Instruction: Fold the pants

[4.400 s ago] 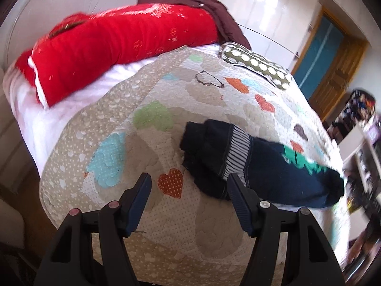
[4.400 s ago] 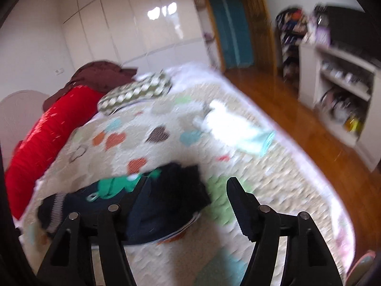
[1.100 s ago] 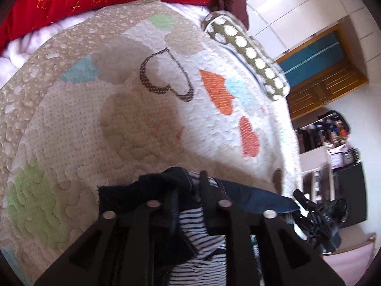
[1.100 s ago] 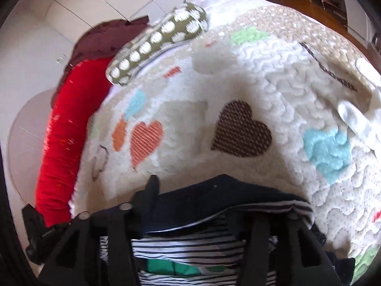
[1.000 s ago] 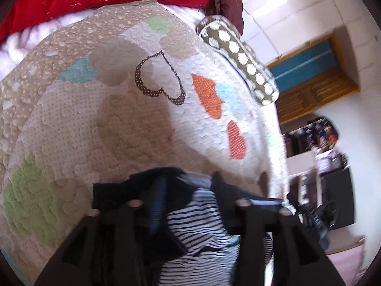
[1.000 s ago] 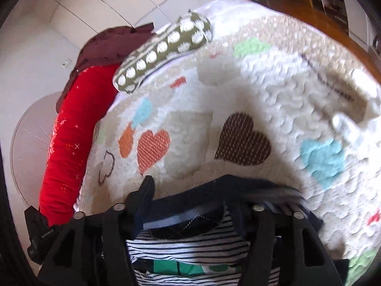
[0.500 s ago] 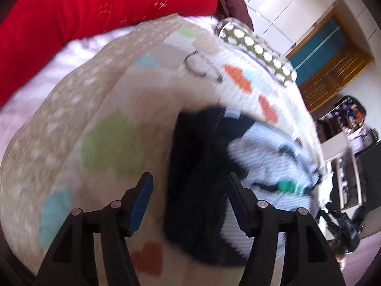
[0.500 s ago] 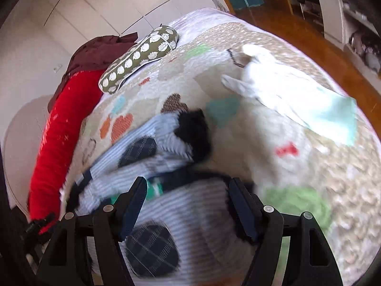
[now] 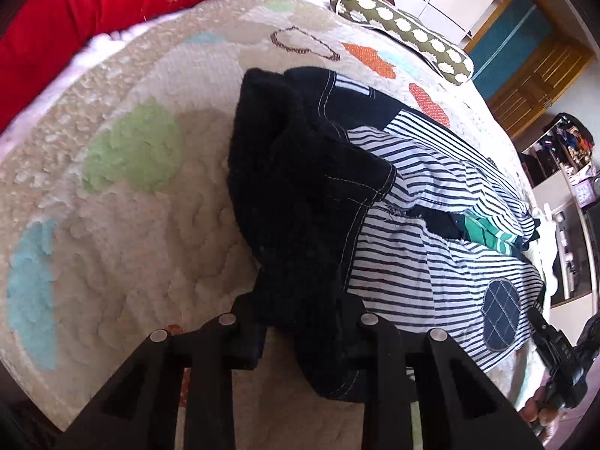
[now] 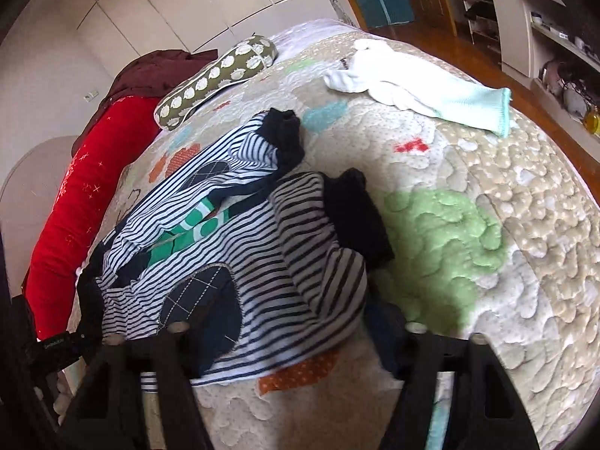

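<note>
Small pants (image 9: 431, 232), white with navy stripes, dark patches and dark navy waistband and cuffs, lie spread inside out on the quilted bed (image 9: 123, 202). In the left wrist view my left gripper (image 9: 300, 333) is closing around the dark navy waistband end (image 9: 300, 195); the fabric sits between the fingers. In the right wrist view the pants (image 10: 232, 255) lie with the two dark cuffs (image 10: 356, 217) pointing away. My right gripper (image 10: 292, 341) is open, its fingers spread either side of the striped leg edge.
A red bolster (image 9: 112, 3) and a dotted olive pillow (image 9: 401, 33) lie at the head of the bed. A white and mint garment (image 10: 420, 90) lies on the far corner. Shelves (image 10: 555, 37) and wooden floor lie beyond the bed's edge.
The pants, bundled and held up by both grippers a second ago, now lie spread on the quilt. The right gripper has opened; the left has narrowed onto the waistband end.
</note>
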